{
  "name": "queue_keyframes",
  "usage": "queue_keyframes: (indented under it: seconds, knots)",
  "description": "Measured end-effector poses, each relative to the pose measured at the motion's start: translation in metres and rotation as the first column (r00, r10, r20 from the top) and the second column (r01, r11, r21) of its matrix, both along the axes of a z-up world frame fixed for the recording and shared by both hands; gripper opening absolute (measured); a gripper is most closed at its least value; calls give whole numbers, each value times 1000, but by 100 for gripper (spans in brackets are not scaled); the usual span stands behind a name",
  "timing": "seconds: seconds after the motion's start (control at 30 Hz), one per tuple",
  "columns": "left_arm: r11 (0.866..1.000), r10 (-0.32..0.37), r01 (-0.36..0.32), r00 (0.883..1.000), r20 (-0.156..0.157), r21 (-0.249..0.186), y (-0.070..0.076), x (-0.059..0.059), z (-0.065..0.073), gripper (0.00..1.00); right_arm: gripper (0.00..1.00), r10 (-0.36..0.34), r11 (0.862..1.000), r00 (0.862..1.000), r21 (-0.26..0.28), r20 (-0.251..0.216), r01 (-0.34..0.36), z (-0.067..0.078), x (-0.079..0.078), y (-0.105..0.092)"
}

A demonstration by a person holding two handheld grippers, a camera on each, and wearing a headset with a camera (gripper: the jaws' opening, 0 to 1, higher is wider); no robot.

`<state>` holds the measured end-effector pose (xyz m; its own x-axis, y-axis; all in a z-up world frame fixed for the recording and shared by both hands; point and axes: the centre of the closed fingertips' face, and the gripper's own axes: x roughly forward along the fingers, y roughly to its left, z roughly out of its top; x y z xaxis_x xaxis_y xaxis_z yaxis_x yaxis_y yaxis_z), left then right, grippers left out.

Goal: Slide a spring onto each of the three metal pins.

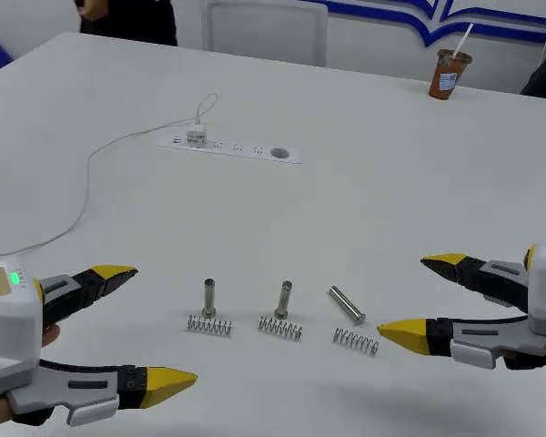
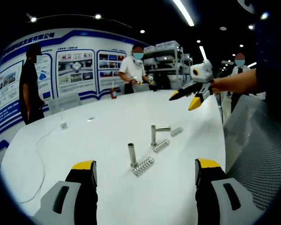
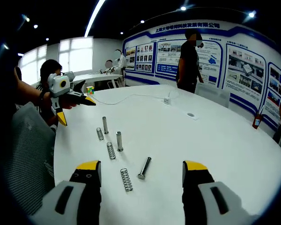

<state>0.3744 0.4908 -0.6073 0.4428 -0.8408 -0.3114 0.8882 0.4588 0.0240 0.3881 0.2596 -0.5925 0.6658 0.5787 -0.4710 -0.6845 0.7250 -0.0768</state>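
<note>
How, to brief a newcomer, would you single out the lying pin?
On the white table, three metal pins form a row. Take the end one nearest the right gripper: it lies on its side, while the others stand upright.

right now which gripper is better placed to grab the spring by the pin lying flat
Right, probably. The right gripper, open, sits nearest that spring and the lying pin; the left gripper, also open, is beyond the two upright pins and would have to reach across them.
</note>
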Motion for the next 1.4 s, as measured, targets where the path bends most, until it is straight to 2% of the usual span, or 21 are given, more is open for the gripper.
queue_keyframes:
  seconds: [0.37,0.67,1.13,1.4]
  knots:
    - [1000,-5,5,1000,4,-6,-1,2,0,87,58,-32,998,998,-49,-57,29,-4,22,6]
    - [1000,-11,11,1000,6,-8,-1,0,1,87,45,-47,994,992,-106,-116,35,-18,36,15]
    - [1000,-7,7,1000,5,-9,1,0,0,85,33,-83,985,979,-167,-185,52,-37,49,24]
    - [1000,-10,10,1000,2,-6,0,0,0,85,28,-102,974,969,-222,-226,51,-52,55,26]
